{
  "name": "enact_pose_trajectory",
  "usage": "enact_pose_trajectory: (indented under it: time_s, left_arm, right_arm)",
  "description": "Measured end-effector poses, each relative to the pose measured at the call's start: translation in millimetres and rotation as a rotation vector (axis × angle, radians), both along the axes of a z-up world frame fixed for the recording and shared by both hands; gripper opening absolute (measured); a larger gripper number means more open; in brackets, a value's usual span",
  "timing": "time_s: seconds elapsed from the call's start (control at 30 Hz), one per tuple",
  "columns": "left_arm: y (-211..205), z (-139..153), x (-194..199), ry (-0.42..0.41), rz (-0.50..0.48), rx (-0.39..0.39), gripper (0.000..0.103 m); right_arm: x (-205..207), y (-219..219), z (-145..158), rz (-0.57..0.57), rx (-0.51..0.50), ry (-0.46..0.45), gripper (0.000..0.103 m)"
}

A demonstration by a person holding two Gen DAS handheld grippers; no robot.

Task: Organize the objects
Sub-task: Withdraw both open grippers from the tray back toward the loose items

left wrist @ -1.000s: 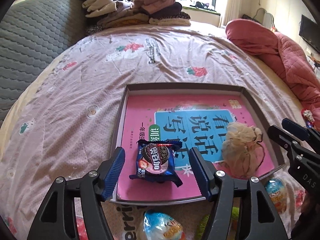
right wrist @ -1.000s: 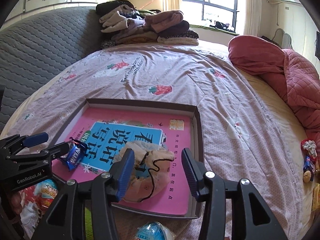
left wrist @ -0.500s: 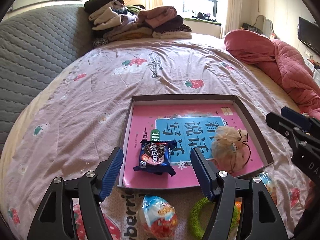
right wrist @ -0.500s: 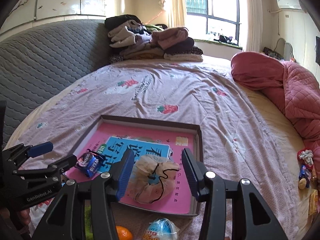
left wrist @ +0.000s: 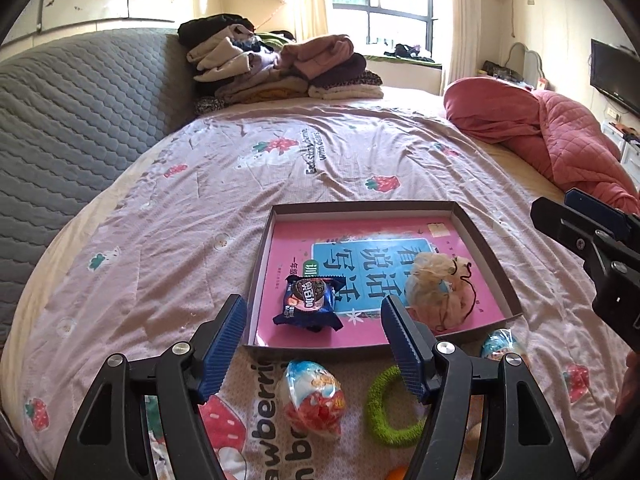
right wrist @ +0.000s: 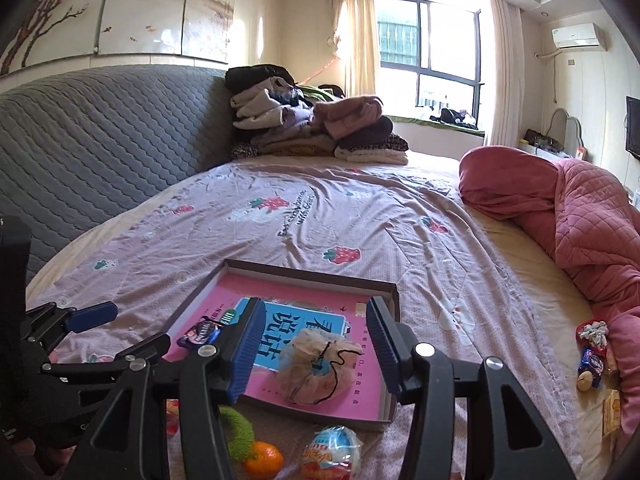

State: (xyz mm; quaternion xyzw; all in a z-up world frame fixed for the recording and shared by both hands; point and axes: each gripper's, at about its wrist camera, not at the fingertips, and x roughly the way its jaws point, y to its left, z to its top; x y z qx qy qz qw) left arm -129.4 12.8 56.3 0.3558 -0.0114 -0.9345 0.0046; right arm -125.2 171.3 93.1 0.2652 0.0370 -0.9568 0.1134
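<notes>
A shallow box tray [left wrist: 360,206] lined with a pink book lies on the bed. In it lie a blue cookie packet [left wrist: 310,304] and a beige pouch [left wrist: 440,292] with a black cord. My left gripper [left wrist: 313,302] hovers open above the tray's near edge, holding nothing. My right gripper [right wrist: 315,305] hangs above the pouch [right wrist: 320,364]; its jaws are opening and nothing is pressed between them. Each gripper shows in the other's view: right gripper [left wrist: 556,204], left gripper [right wrist: 134,326]. The cookie packet [right wrist: 200,332] lies left of the pouch.
In front of the tray lie two wrapped toy eggs [left wrist: 314,396] [left wrist: 502,344], a green ring [left wrist: 384,408] and an orange [right wrist: 264,458]. Folded clothes [left wrist: 280,68] sit by the grey headboard [left wrist: 80,120]. A pink quilt [left wrist: 560,140] and small snacks [right wrist: 592,356] lie right.
Both grippers have drawn back and up from the tray, leaving the cookie packet and the pouch lying in it. The eggs, ring and orange have come into view below.
</notes>
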Motion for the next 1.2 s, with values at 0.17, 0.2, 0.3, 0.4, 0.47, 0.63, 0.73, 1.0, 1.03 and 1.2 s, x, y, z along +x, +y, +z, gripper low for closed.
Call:
enact_pose_trajectory:
  time_s: [0.17, 0.2, 0.3, 0.4, 0.47, 0.63, 0.73, 1.0, 1.03, 1.2]
  left_arm:
    - [1.0, 4.3, 12.5, 0.012, -0.008, -0.010, 0.071]
    - [1.6, 4.7, 15.5, 0.016, -0.012, -0.010, 0.071]
    - [3.7, 4.6, 21.6, 0.021, -0.019, -0.009, 0.071]
    - [6.4, 4.6, 26.8, 0.027, -0.029, -0.004, 0.071]
    - [9.2, 4.2, 30.2, 0.032, -0.033, -0.010, 0.071]
    - [12.4, 1.5, 37.0, 0.032, -0.040, 0.000, 0.071]
    - [13.8, -1.2, 39.8, 0.033, -0.044, 0.004, 0.071]
    - [18.9, -10.8, 47.8, 0.020, -0.062, -0.004, 0.071]
    - [19.2, -11.7, 48.3, 0.017, -0.061, -0.004, 0.071]
    - [21.6, -16.5, 51.1, 0.008, -0.070, -0.008, 0.071]
  right_arm:
    - [12.0, 0.6, 5.4, -0.005, -0.001, 0.019, 0.052]
    - [14.5, 1.4, 5.5, -0.008, 0.002, 0.024, 0.052]
    - [21.8, 4.2, 4.0, -0.017, 0.012, 0.026, 0.052]
    - [28.5, 7.5, 0.8, -0.023, 0.016, 0.026, 0.052]
    - [33.1, 10.5, -2.4, -0.022, 0.007, 0.019, 0.052]
    - [41.4, 14.2, -9.0, -0.019, 0.009, 0.009, 0.053]
    - [46.8, 15.6, -12.9, -0.017, 0.007, 0.001, 0.053]
    - [52.3, 18.0, -22.7, -0.020, 0.007, -0.023, 0.053]
    - [52.8, 18.1, -23.7, -0.018, 0.007, -0.026, 0.053]
    - [54.7, 16.7, -29.5, -0.014, 0.015, -0.040, 0.053]
